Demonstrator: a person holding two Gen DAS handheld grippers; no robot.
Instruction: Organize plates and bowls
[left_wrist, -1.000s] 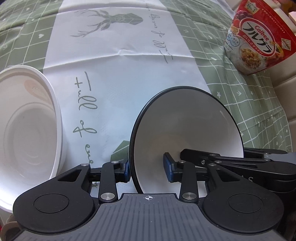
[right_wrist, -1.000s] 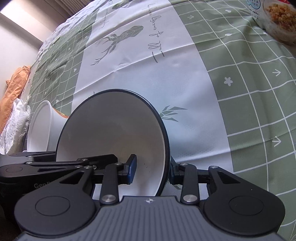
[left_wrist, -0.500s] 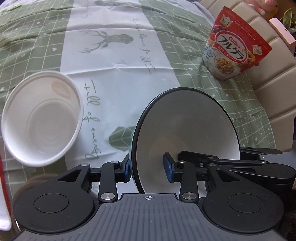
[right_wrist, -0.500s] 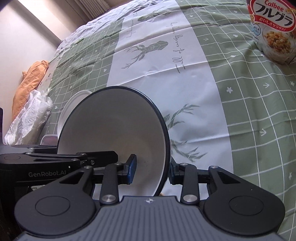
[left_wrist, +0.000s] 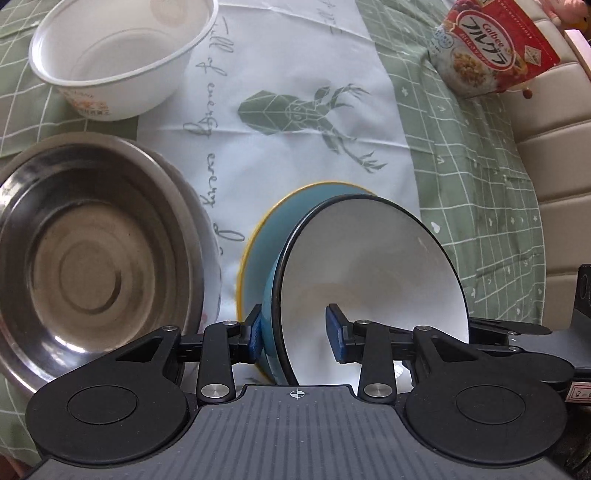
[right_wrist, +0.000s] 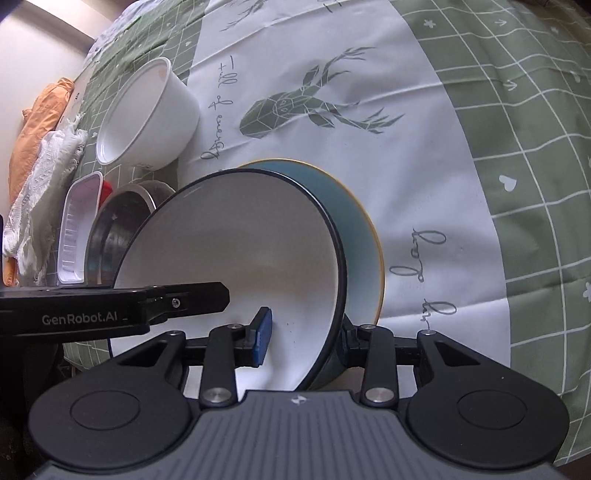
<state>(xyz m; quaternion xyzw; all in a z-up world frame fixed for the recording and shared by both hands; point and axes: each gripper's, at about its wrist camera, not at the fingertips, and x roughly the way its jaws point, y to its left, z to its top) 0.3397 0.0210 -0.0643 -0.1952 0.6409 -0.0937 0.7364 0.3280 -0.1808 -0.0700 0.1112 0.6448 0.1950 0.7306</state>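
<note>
while both tongs (left_wrist: 295, 334) (right_wrist: 304, 339) pinch white bowl (left_wrist: 369, 273) (empty) | over teal plate (left_wrist: 264, 258)

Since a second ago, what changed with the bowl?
Both grippers carried the white bowl over to the teal plate, beside the steel bowl; contact unclear. The paper bowl sits farther off. Unchanged: left gripper and right gripper stay clamped on its rim.

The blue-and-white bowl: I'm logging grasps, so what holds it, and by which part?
Both tongs grip the blue-and-white bowl by its rim, on opposite sides: left tongs and right tongs, each with one pad inside, one outside.
</note>
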